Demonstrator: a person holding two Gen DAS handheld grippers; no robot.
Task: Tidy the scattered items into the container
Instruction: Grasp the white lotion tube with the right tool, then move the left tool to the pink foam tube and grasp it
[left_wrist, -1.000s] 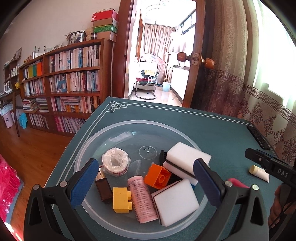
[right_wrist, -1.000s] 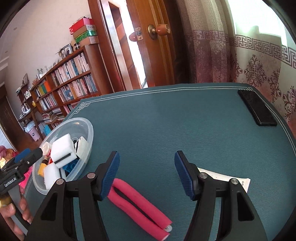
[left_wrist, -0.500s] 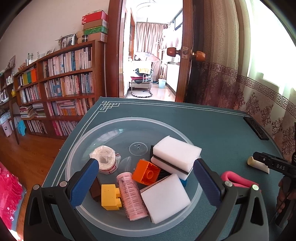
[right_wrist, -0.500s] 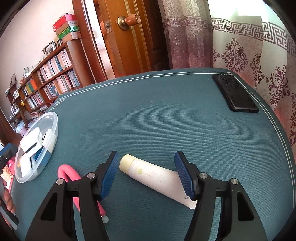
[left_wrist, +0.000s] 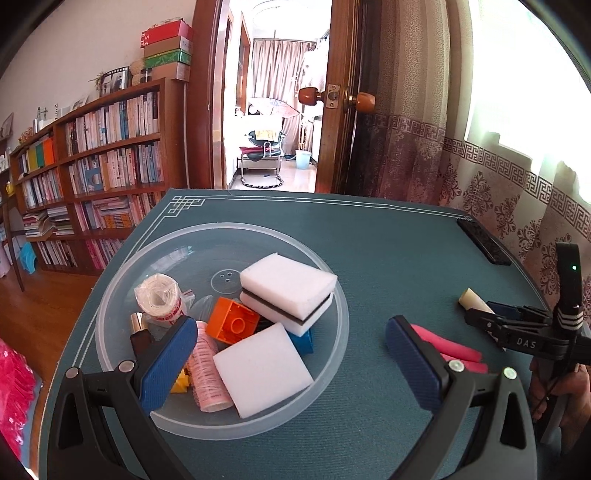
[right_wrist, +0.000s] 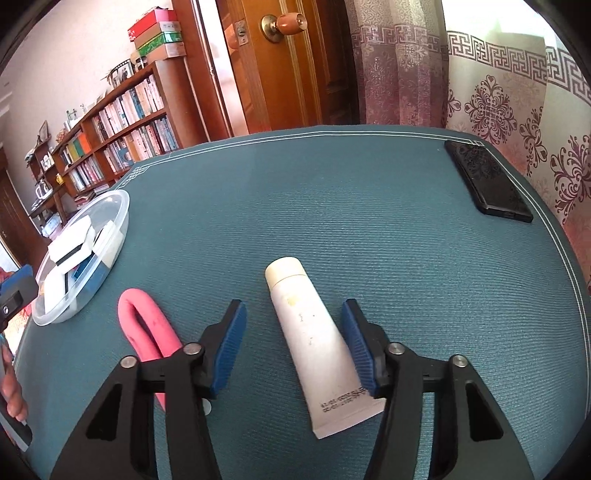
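White tube (right_wrist: 314, 354): cream-coloured soft squeeze tube, round cap at one end, flat crimped tail with printed date code at the other, a few small marks on the body. Lies flat on the teal table mat (right_wrist: 369, 221). Long axis runs roughly 11 to 5 o'clock in the right wrist view, cap toward 11, crimp toward 5. Right gripper (right_wrist: 293, 341) straddles it, blue pads spread apart, one on each side of the tube's middle; whether the pads touch it cannot be told. Pink foam loop (right_wrist: 144, 328) lies just beside the tube at 9 o'clock, partly under the gripper's left finger. Clear round container (left_wrist: 221, 332) sits well apart toward 10 o'clock, holding white sponges (left_wrist: 288, 291), an orange brick (left_wrist: 232, 323) and other small items. Left gripper (left_wrist: 288, 354) hangs over the container's near rim, pads wide apart, holding nothing. Black phone (right_wrist: 487, 181) lies at 1 o'clock by the mat's edge.
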